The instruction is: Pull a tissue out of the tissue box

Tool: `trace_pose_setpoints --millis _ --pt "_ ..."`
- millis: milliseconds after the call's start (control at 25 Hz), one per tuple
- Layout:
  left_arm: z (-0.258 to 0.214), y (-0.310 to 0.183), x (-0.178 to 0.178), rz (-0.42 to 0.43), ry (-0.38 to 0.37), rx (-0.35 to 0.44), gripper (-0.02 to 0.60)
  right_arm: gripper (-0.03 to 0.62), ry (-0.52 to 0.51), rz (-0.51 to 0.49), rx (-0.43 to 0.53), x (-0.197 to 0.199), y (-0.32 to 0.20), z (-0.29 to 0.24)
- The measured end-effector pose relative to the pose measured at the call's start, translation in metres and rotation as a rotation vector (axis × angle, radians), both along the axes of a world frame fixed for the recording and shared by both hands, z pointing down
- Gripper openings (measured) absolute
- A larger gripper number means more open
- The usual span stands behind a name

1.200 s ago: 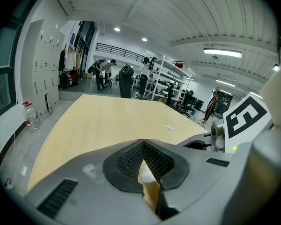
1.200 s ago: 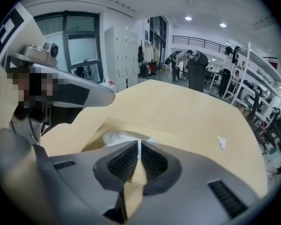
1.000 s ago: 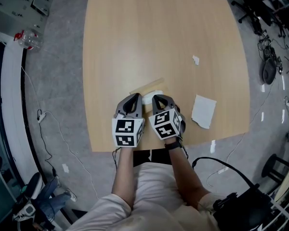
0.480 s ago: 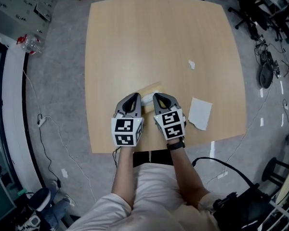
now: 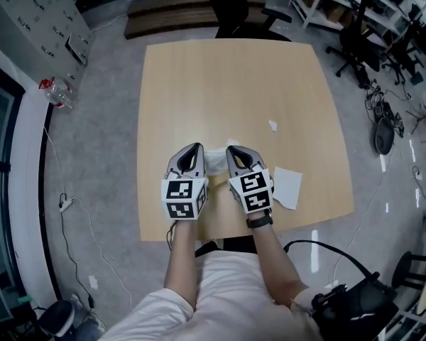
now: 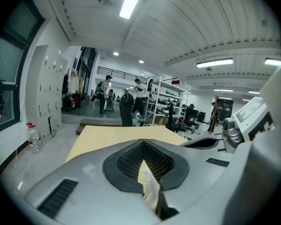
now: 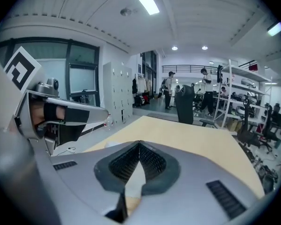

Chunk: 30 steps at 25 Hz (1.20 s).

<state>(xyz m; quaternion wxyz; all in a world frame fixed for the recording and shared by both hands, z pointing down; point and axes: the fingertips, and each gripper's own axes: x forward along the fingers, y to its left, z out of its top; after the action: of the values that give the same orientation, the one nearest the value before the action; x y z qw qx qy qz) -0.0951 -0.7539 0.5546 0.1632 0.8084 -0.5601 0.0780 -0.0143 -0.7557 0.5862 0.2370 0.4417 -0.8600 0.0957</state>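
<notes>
Presently, right gripper [image 7: 139, 146]: jaws clamped on the white tissue [image 7: 135, 179], near the table's [image 5: 227, 84] front edge.
Left gripper [image 6: 143, 146]: closed on a tan sliver, probably the tissue box [image 6: 149, 186].
Risk: tissue tears, or the box slips.
Cause: tight slot, thin grip.

Head view. Pale wooden worktop [image 5: 227, 84], square with rounded corners, on a grey speckled floor [image 5: 103, 155]. A black office chair [image 5: 231, 2] stands at its far edge, with a low wooden platform [image 5: 170, 20] just beyond. Left: grey lockers [image 5: 39, 23]; near them a clear bottle [image 5: 57, 91] with a red cap lies on the floor; nearer the viewer, a white power strip [image 5: 65, 204] with its cable. Upper right: white shelving [image 5: 326, 2] and more black chairs [image 5: 355, 41]. Lower right: a black cable [image 5: 341, 253] loops across the floor. Left gripper view. Ceiling strip lamp [image 6: 132, 0]; people [image 6: 104, 93] stand far off by the shelving.
</notes>
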Motion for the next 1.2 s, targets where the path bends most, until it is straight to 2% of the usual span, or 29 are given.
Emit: trace_pose_setpoints --millis 320,560,880,1200 --pt "-0.098 -0.001 0.001 0.010 0.004 0.193 0.000 0.005 -0.060 0.028 0.214 0.009 -0.004 -0.110" --pt "-0.141 0.015 0.006 0.044 0.014 0.283 0.000 0.005 -0.122 0.070 0.355 0.018 0.016 -0.173" --pt "-0.156 0.021 0.037 0.136 0.021 0.329 0.000 0.005 -0.157 0.166 0.434 0.053 0.032 -0.194" --pt "-0.150 0.015 0.114 0.303 0.031 0.315 0.000 0.005 -0.143 0.332 0.437 0.132 0.039 -0.185"
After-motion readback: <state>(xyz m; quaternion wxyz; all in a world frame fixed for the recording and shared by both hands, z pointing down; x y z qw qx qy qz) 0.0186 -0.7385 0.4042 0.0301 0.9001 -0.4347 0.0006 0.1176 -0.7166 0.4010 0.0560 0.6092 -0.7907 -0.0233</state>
